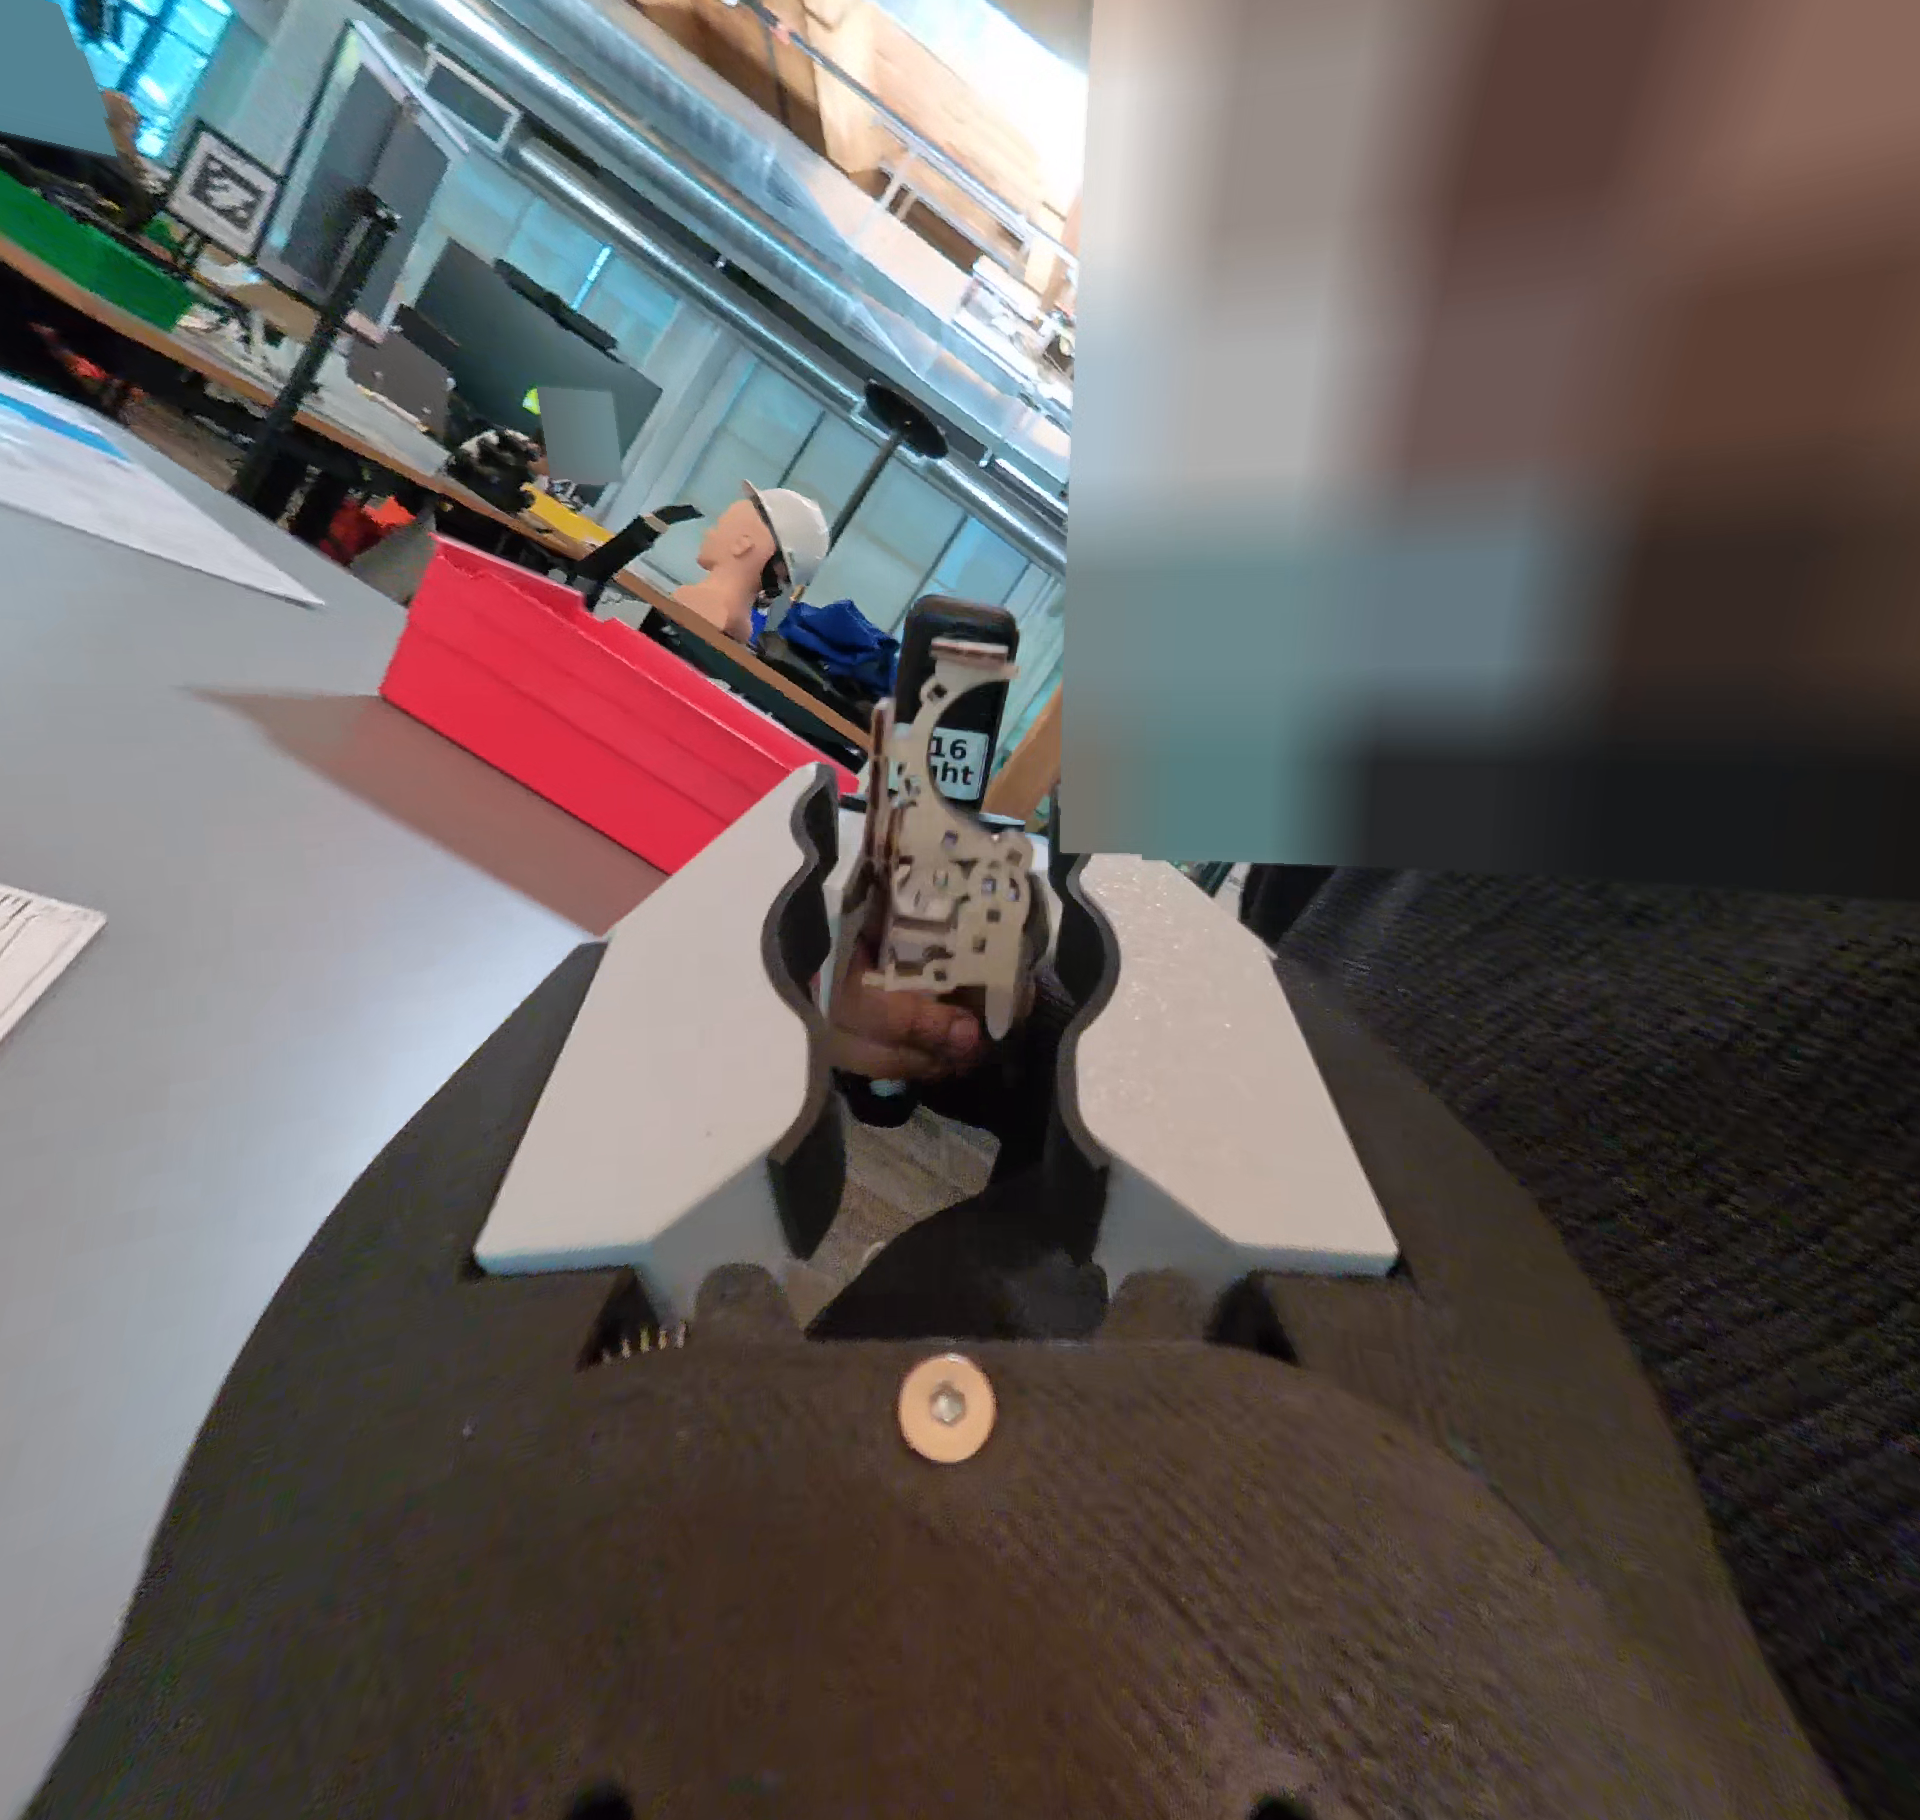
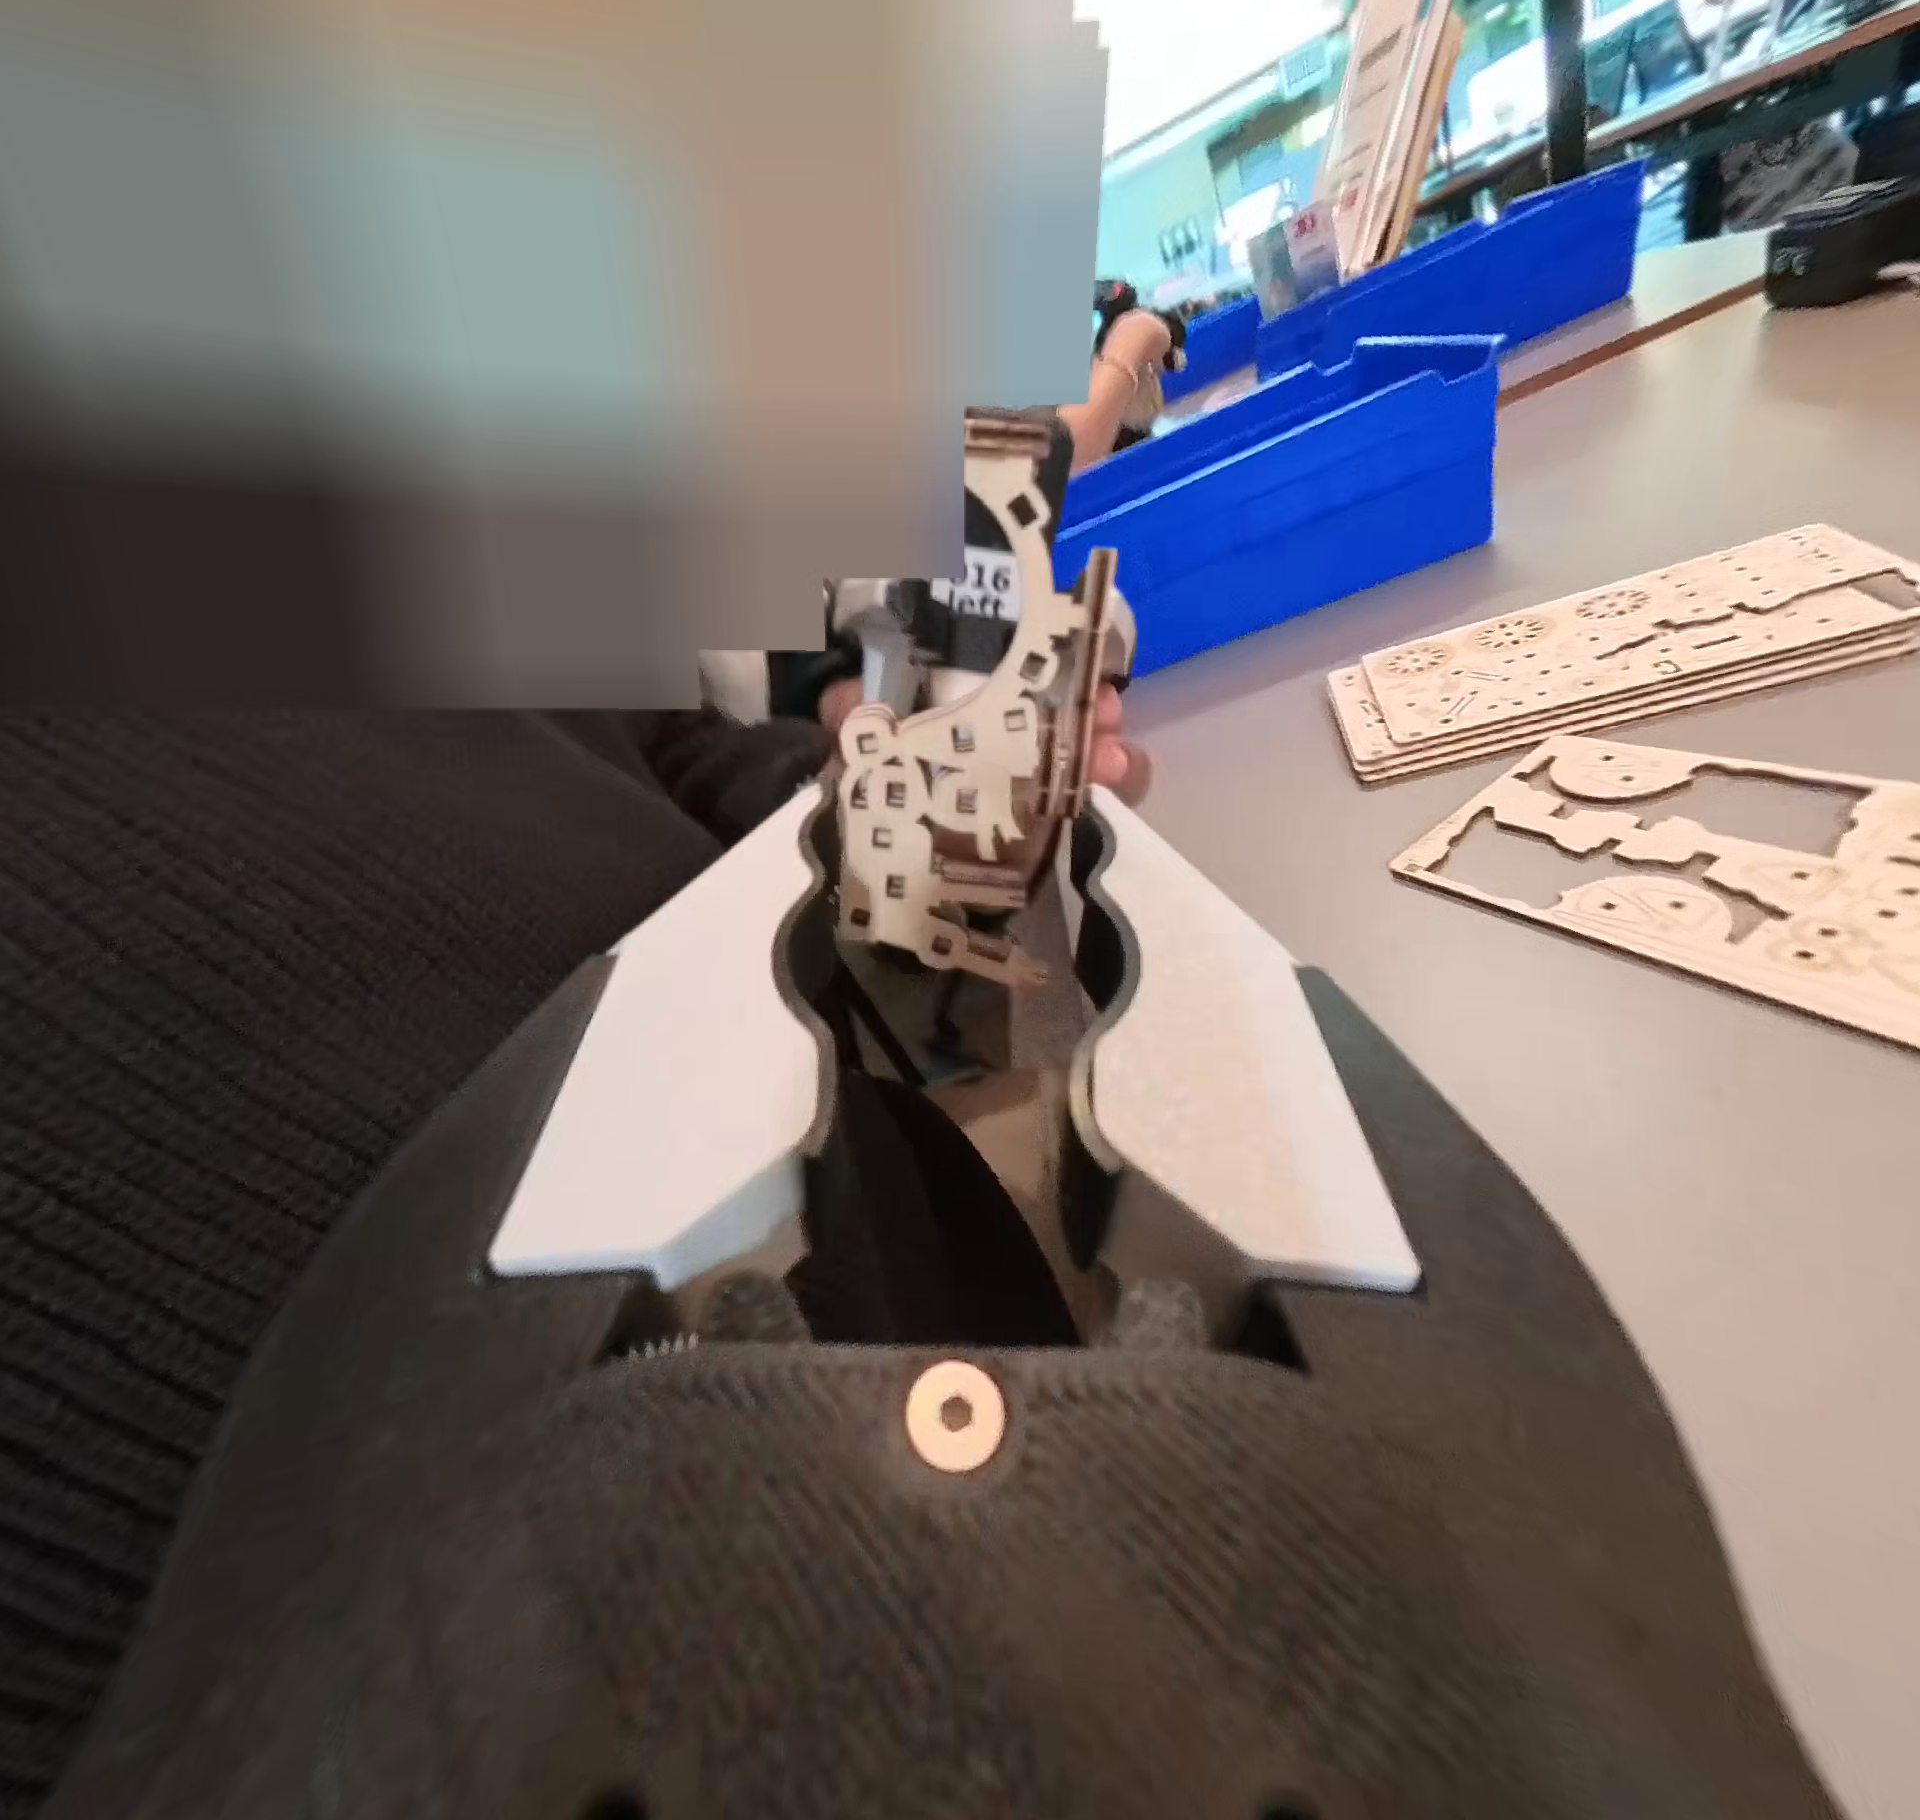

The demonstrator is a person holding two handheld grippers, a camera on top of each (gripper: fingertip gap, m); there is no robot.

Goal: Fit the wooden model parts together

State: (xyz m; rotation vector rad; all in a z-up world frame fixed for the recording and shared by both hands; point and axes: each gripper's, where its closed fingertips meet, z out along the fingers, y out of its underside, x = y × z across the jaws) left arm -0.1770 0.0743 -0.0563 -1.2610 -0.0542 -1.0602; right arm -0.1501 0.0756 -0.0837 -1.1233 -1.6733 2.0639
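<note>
A small laser-cut wooden model assembly (image 1: pixel 951 903) with square slots and a curved arm is held upright in the air between both grippers. In the left wrist view it sits between the white fingers of my left gripper (image 1: pixel 945 851), which is closed on its lower part. In the right wrist view the same assembly (image 2: pixel 935 814) sits between the tips of my right gripper (image 2: pixel 951 820), also closed on it. The grippers face each other. Each shows behind the model in the other's view as a black body with a label: the right one (image 1: pixel 961 690), the left one (image 2: pixel 987 575).
A red bin (image 1: pixel 582 690) and paper sheets (image 1: pixel 156 513) lie on the grey table (image 1: pixel 208 887). A blue bin (image 2: pixel 1299 482), a stack of wooden part sheets (image 2: pixel 1621 648) and a punched-out sheet (image 2: pixel 1683 887) lie to the right. A person's dark clothing (image 2: pixel 260 939) is close. Some 4 centimeters of space lies between my two pairs of fingers.
</note>
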